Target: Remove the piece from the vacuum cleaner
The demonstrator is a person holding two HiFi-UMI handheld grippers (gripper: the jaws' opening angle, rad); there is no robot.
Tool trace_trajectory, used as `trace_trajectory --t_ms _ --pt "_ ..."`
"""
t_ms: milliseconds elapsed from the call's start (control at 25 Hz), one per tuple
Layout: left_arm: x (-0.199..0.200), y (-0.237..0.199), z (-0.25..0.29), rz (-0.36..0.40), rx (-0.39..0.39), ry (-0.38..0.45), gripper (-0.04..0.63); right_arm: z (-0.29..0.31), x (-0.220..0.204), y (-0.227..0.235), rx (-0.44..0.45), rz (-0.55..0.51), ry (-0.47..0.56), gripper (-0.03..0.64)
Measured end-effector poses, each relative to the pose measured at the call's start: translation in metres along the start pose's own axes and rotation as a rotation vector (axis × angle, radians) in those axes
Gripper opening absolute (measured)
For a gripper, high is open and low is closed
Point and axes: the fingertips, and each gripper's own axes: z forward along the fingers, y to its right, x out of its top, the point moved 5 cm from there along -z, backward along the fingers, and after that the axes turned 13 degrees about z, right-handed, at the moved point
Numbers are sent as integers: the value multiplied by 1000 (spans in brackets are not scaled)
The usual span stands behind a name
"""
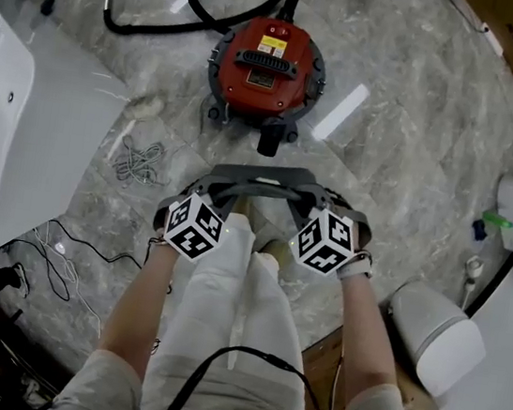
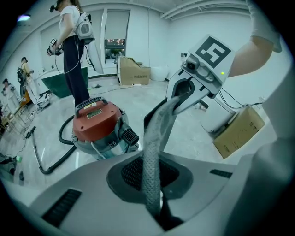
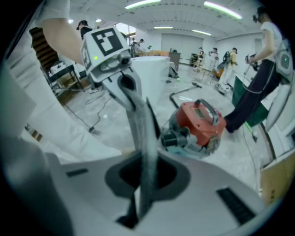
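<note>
Removal step, judged near its end. The grey piece (image 1: pixel 255 182) hangs between the two grippers in the middle of the head view, apart from the red vacuum cleaner (image 1: pixel 267 63), which stands on the marble floor (image 1: pixel 410 126) in the upper middle with its black hose (image 1: pixel 198 11) looped at upper left.

The left gripper (image 1: pixel 190 190) is clamped narrowly on one end of the piece. In the left gripper view the textured grey band (image 2: pixel 152 152) runs from its jaws up to the right gripper (image 2: pixel 179 97). The right gripper (image 1: pixel 329 205) is pinched in the same way on the other end.

Both forearms reach up from the bottom edge, side by side. The grippers are level with each other and pitched steeply downward, marker cubes facing the camera.

The next move probably calls for carrying the piece away from the vacuum cleaner with both grips firm, then setting it on bare floor.
</note>
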Motion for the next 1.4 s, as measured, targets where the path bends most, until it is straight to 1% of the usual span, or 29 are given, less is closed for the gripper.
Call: trace_trajectory --t_ms 160,560,720,1000,1160,1280,1400 --pt "15 7 -22 -15 6 28 28 -27 5 -6 -5 15 19 25" --pt "46 28 -80 -44 24 65 28 -91 21 -28 -15 59 71 25" --pt "59 34 -104 -58 36 86 28 -118 29 -35 -26 100 99 25" --pt "91 37 -144 -35 60 124 28 -167 45 -41 -32 134 145 25" --pt "107 42 -166 -38 58 150 28 -195 54 -43 -75 143 164 25" --pt "115 42 -180 -71 63 170 27 -210 63 -46 -101 151 184 25" --pt "124 40 -198 -100 76 176 28 -223 70 -50 -91 159 206 25"
